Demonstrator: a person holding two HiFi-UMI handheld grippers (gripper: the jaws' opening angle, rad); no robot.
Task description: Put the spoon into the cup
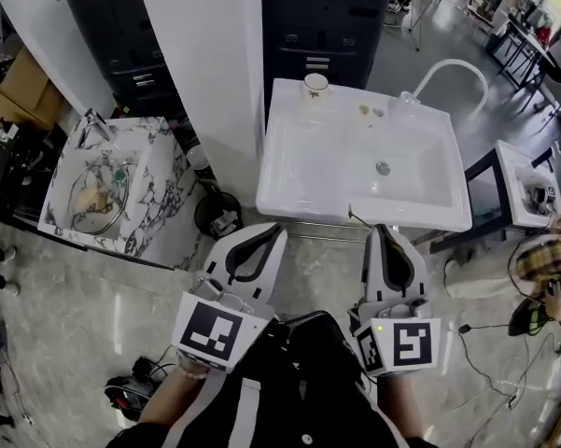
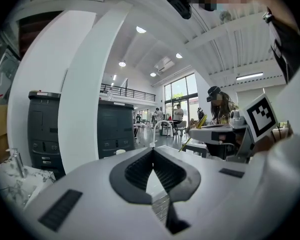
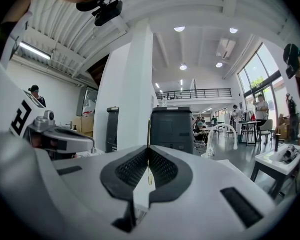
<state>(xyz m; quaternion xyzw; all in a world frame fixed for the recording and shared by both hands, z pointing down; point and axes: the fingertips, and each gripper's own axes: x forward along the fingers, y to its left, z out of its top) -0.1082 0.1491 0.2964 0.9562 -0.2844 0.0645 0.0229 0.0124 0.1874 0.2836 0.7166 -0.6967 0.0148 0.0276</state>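
A white cup (image 1: 315, 84) stands on the back left corner of the white sink basin (image 1: 308, 180). My right gripper (image 1: 385, 229) is held in front of the basin's near edge, shut on a thin gold spoon (image 1: 358, 218). In the right gripper view the spoon (image 3: 149, 129) stands upright between the closed pads, its handle rising above the tips of that gripper (image 3: 148, 148). My left gripper (image 1: 274, 228) is beside it at the left, also short of the basin. Its jaws meet at the tips with nothing between them, as the left gripper view (image 2: 152, 150) shows. The cup (image 2: 121, 152) appears small and far off there.
A curved white faucet (image 1: 453, 68) rises at the basin's back right. A marble-patterned sink (image 1: 159, 171) stands at the left, with a black round object (image 1: 217, 215) on the floor between. A white pillar (image 1: 205, 63) and dark cabinets (image 1: 327, 17) stand behind. A small table (image 1: 527, 189) and a person (image 1: 551, 269) are at the right.
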